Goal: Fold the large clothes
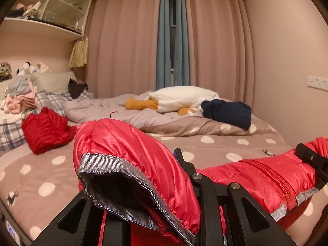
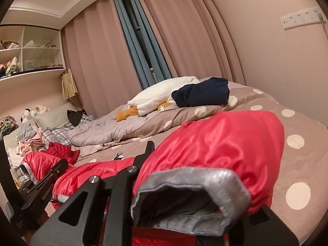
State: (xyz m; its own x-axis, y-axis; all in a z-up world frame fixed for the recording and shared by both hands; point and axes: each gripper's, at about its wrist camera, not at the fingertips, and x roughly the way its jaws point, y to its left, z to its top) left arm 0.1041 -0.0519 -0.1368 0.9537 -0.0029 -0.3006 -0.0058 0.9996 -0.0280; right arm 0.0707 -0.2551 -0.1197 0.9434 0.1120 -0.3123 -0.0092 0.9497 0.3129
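Both claws are clamped tight on the shiny red quilted puffer jacket (image 1: 256, 176), stretched between them just above the taupe bedspread with white polka dots (image 1: 205, 145). The left claw (image 1: 164, 184) pinches it under one grey-cuffed sleeve (image 1: 123, 153) that flops over its fingers. The right claw (image 2: 164, 184) grips beneath the other sleeve (image 2: 215, 143). Farther up the bedspread lie a second red quilted garment (image 1: 46, 130) and a folded navy blue top (image 1: 227, 110)

matte black left gripper (image 1: 185, 184) and right gripper (image 2: 141, 176), silver screws, white lettering, possibly "genrobot".
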